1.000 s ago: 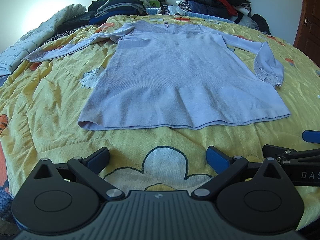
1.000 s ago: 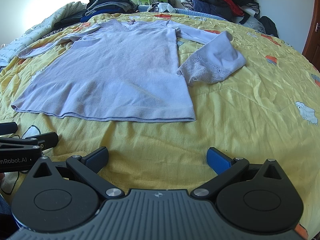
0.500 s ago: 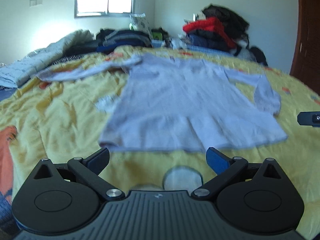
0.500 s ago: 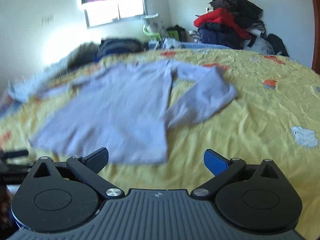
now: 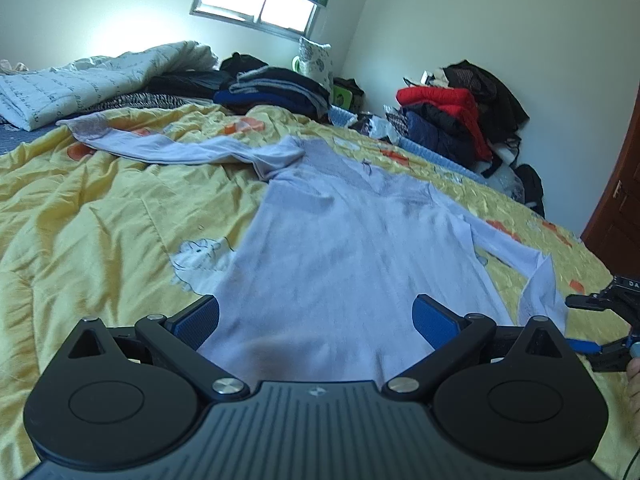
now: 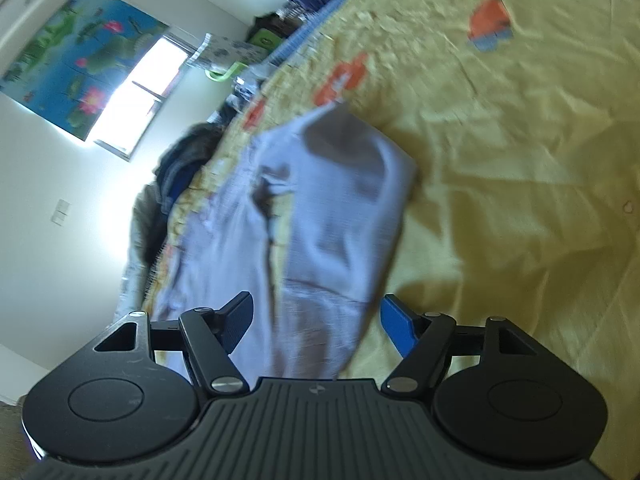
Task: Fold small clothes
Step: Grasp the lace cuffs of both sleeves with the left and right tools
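A: Where is the top (image 5: 352,248) lying?

B: It is lying flat on the yellow quilt (image 5: 100,216), front up, neck toward the window (image 5: 256,4). One sleeve (image 5: 168,148) is stretching out to the left; the other sleeve (image 6: 344,208) is lying doubled back beside the body on the right, cuff toward the hem.

A: What is the left gripper (image 5: 316,316) doing?

B: It is pointing down at a slant over the hem end of the top, tipped a little to one side. Its jaws are standing wide apart. The cloth is showing in the gap between the blue pads (image 5: 434,316), but the pads are not pressing on it, and it is gripping nothing.

A: And the right gripper (image 6: 316,320)?

B: It is rolled hard over, so in its own view the bed is running up at a steep tilt and the wall is sitting on the left. It is also angling downward, over the folded sleeve. Its jaws have just been closing but are still parted; the sleeve's cuff end is lying between the pads (image 6: 396,324), which are not clamping it. The picture is blurred, so whether a pad is brushing the cloth I cannot tell.

A: Is it showing in the left view?

B: Yes, part of it is poking in at the right edge, near the sleeve, with a bit of a hand (image 5: 634,372) behind it.

A: Anything else?

B: Piles of clothes (image 5: 448,120) are sitting along the far side.
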Demonstrator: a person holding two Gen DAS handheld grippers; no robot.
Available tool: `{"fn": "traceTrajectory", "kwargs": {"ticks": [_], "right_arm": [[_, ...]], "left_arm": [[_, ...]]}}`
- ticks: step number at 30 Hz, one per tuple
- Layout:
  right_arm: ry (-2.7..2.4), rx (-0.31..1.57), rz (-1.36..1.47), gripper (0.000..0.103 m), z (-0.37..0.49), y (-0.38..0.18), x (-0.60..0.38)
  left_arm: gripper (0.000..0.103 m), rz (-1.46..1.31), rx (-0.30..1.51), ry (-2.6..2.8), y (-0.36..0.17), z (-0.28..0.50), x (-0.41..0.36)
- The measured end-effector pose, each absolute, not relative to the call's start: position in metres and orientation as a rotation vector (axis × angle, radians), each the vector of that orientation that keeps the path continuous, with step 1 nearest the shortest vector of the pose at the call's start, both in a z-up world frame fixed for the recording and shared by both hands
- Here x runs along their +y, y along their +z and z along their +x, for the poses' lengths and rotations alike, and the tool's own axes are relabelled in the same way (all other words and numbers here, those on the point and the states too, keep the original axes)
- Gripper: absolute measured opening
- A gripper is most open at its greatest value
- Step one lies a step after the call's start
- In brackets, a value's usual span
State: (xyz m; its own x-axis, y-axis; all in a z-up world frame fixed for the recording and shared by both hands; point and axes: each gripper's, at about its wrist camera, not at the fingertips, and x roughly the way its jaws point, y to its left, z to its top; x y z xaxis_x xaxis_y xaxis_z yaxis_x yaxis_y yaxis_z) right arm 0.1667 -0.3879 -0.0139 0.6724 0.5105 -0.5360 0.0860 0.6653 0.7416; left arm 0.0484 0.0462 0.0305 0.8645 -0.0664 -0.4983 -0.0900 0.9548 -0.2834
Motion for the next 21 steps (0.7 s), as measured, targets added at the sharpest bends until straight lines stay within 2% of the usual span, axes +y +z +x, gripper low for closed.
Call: {"fn": "traceTrajectory", "kwargs": {"ticks": [5,7,8,9,10,13,18,21], "right_arm": [[0.312,0.808,0.884,0.069,0.175,-0.025,-0.385],[0.333,0.818,0.927,0.052,0.18,-0.029,-0.385],[0.341,0.831,0.947,0.047,0.183,-0.032,-0.383],[0.354,0.845,0.966,0.033,0.184,-0.034,-0.383],[0.371,0.863,0.977,0.015,0.187,-0.038,-0.38],[0.418,0.887,1.032,0.011,0.188,-0.043,-0.373],[0.574,0.716,1.22,0.01,0.184,-0.014,-0.369],[0.675,0.643,1.324,0.01,0.184,0.002,-0.367]], "left_arm": [[0.103,-0.407,0.554,-0.102,0.037,0.057,0.046],[0.103,-0.537,0.583,-0.192,0.038,0.064,0.05],[0.103,-0.62,0.604,-0.243,0.036,0.069,0.053],[0.103,-0.708,0.622,-0.288,0.033,0.074,0.053],[0.103,-0.792,0.633,-0.329,0.03,0.079,0.052],[0.103,-0.911,0.655,-0.394,0.024,0.096,0.038],[0.103,-1.068,0.651,-0.558,0.028,0.128,-0.001],[0.103,-1.261,0.697,-0.613,0.018,0.15,-0.021]]}}
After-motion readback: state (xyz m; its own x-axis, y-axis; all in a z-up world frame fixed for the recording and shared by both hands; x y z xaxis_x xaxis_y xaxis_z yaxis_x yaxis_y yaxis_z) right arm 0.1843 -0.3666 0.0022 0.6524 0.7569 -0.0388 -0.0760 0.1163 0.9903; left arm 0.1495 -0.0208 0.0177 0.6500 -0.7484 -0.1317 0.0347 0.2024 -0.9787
